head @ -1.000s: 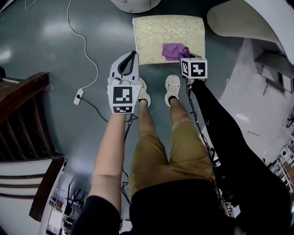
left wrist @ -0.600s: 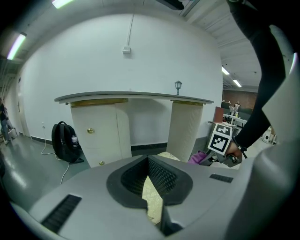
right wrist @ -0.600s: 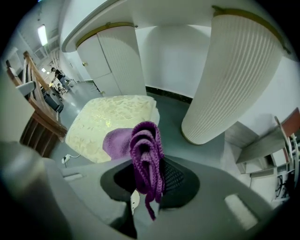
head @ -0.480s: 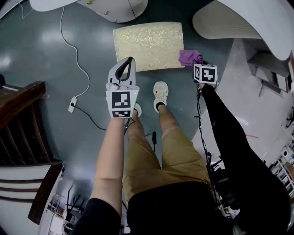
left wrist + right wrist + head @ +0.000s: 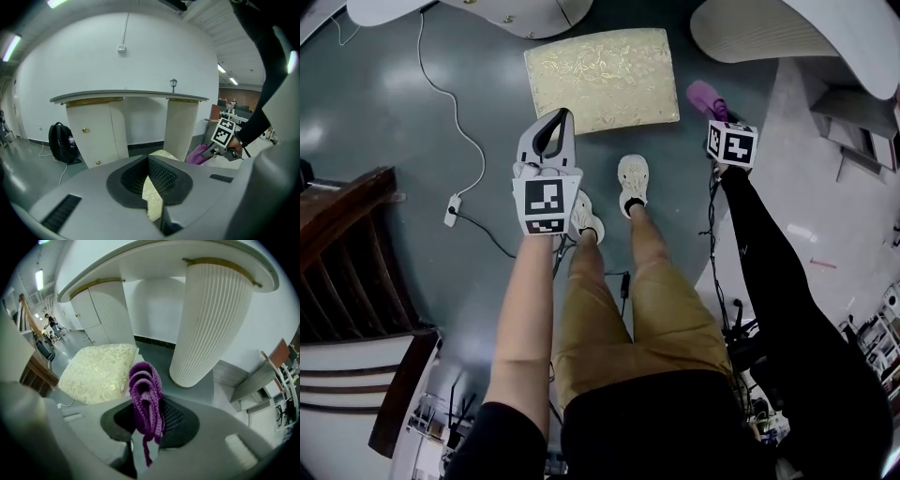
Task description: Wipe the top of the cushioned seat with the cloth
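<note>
Now our right hand-held gripper (image 5: 146, 427) pinches the purple cloth (image 5: 145, 394) up over the floor, just right of the seat (image 5: 602, 80), while our left hand-held gripper (image 5: 558, 117) is pressed together on nothing, so a loose pinch could drop it.

There is one cream-and-gold brocade cushioned seat (image 5: 602, 80) and one purple knitted cloth (image 5: 706, 97). There are two grey handheld grippers, the left gripper (image 5: 562, 114) and the right gripper (image 5: 712, 111), with two black-and-white marker cubes (image 5: 546, 204). Also two white sneakers (image 5: 632, 181), one white floor cable (image 5: 441, 94) and one black backpack (image 5: 61, 143).
</note>
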`<state>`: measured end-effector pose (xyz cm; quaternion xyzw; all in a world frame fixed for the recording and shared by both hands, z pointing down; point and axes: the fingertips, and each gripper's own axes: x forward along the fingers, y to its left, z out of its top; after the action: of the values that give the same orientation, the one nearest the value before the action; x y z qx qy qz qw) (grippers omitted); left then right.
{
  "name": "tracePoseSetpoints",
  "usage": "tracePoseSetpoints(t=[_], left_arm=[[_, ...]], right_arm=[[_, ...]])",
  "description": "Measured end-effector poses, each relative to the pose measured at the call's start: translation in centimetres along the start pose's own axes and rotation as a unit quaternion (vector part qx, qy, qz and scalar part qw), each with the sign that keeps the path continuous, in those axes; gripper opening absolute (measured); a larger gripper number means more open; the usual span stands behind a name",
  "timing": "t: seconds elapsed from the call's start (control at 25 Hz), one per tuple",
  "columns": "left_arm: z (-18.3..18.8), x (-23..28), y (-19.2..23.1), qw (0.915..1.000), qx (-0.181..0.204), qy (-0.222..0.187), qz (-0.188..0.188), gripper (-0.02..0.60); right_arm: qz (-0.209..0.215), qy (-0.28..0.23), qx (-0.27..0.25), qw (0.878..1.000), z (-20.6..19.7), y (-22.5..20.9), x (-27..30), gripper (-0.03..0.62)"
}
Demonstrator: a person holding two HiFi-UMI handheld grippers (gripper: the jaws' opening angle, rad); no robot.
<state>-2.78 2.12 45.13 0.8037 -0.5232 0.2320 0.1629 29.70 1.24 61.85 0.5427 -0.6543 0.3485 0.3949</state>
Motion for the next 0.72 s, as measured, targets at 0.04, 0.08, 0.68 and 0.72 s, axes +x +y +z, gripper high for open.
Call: tracePoseSetpoints(t=[0.04,0.08,0.68,0.72], left_arm=[[-0.1,-0.3,0.3,1.0,-0.001,-0.002,0.002,0.008],[-0.1,-0.7,0.6,1.0,-0.003,-0.003,0.003,0.008],[-3.5,-8.5,6.3,0.9998,-0.008,-0.004,0.018,0.008],[-3.7,-9.0,6.7,0.9998,-0.008,-0.004,0.02,0.008]], right_arm=[[0.003,-0.006,-0.001,1.0,0.1,0.6,-0.2,0.089],[0.006,-0.011,-0.004,1.0,0.3,1.2,-0.5,0.089],[0.214,-0.088,-0.061,0.971,1.1,27.6,-4.2,0.089],[0.244,-0.081,-0.059,0.964,0.8,30.2,-4.5,0.089]])
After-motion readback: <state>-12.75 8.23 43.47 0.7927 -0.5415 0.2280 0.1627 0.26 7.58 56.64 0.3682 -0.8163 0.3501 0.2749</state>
